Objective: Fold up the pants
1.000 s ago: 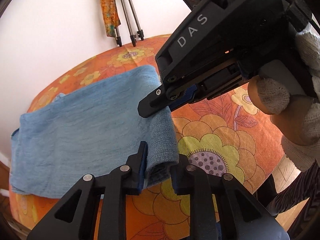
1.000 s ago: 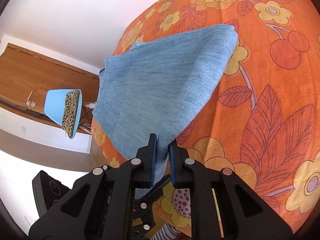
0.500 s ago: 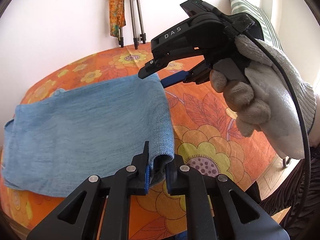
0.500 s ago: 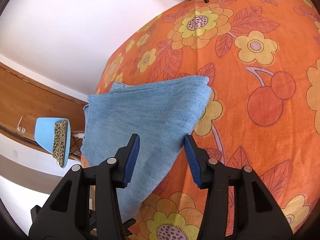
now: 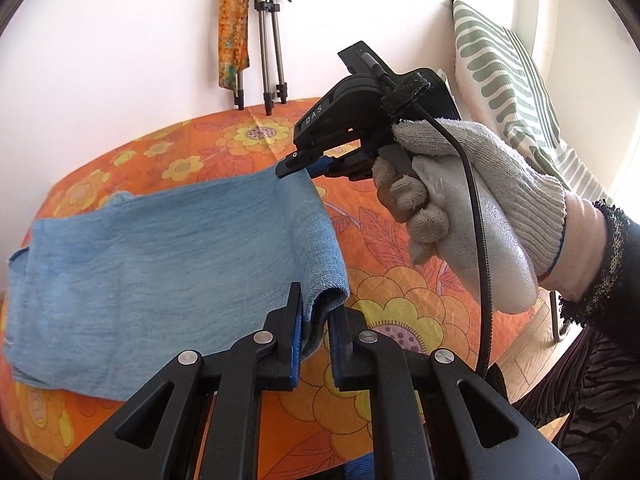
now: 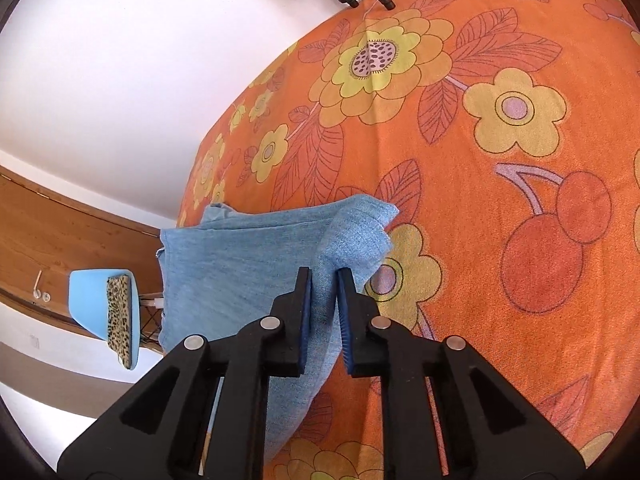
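Note:
Light blue pants (image 5: pixel 160 260), folded flat, lie on a table under an orange flowered cloth (image 5: pixel 400 280). In the left wrist view my left gripper (image 5: pixel 316 314) is shut on the near right corner of the fold, and the cloth bunches between its blue pads. My right gripper (image 5: pixel 298 165), held by a gloved hand (image 5: pixel 480 208), pinches the far right corner. In the right wrist view the right gripper (image 6: pixel 325 280) has its jaws closing, with the lifted corner of the pants (image 6: pixel 240 272) between the pads.
Tripod legs (image 5: pixel 264 60) and a hanging orange scarf (image 5: pixel 232 20) stand at the wall behind the table. A striped cushion (image 5: pixel 512 80) leans at the right. Past the table's left edge stands a blue chair (image 6: pixel 88 296) before a wooden panel (image 6: pixel 60 220).
The right gripper let go of the near corner, moved along the pants' right edge with jaws wide, then closed on the far corner. The left gripper closed on the near corner and rose slightly.

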A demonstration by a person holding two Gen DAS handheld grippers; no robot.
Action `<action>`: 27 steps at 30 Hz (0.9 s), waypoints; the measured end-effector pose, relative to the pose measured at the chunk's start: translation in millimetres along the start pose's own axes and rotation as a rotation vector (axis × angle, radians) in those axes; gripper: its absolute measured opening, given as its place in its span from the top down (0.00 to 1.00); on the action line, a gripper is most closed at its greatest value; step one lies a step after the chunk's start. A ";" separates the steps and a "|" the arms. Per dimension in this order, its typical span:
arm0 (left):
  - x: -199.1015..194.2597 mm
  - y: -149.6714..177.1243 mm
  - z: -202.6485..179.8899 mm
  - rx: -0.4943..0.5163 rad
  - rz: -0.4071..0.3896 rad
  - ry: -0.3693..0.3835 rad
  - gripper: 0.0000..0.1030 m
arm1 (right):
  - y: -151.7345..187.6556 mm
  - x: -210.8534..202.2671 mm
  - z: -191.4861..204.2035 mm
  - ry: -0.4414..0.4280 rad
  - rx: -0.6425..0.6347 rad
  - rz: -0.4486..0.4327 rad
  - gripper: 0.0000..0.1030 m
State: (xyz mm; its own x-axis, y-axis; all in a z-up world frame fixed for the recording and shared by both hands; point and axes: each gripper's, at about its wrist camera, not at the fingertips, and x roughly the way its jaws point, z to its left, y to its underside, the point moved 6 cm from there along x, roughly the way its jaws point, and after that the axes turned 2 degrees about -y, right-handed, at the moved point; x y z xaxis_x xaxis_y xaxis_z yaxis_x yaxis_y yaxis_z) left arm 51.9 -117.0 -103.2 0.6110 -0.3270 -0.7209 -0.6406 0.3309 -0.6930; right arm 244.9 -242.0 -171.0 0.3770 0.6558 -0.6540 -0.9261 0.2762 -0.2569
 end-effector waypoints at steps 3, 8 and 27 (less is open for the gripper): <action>-3.7 -0.3 1.1 0.009 0.000 -0.009 0.91 | -3.3 -4.8 13.5 0.003 -0.023 -0.014 0.90; -10.5 -1.0 7.7 0.014 0.003 -0.028 0.91 | -6.8 -9.6 41.8 0.019 -0.089 -0.033 0.91; -65.8 7.7 119.4 -0.144 -0.091 -0.081 0.92 | -4.0 52.0 200.6 0.009 -0.306 -0.013 0.93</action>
State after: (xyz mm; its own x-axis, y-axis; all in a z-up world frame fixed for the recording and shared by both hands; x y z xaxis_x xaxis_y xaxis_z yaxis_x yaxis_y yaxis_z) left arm 62.3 12.8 -62.1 0.7010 -0.2760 -0.6575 -0.6374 0.1709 -0.7513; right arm 270.7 -68.1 -61.2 0.3899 0.6469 -0.6554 -0.8825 0.0591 -0.4666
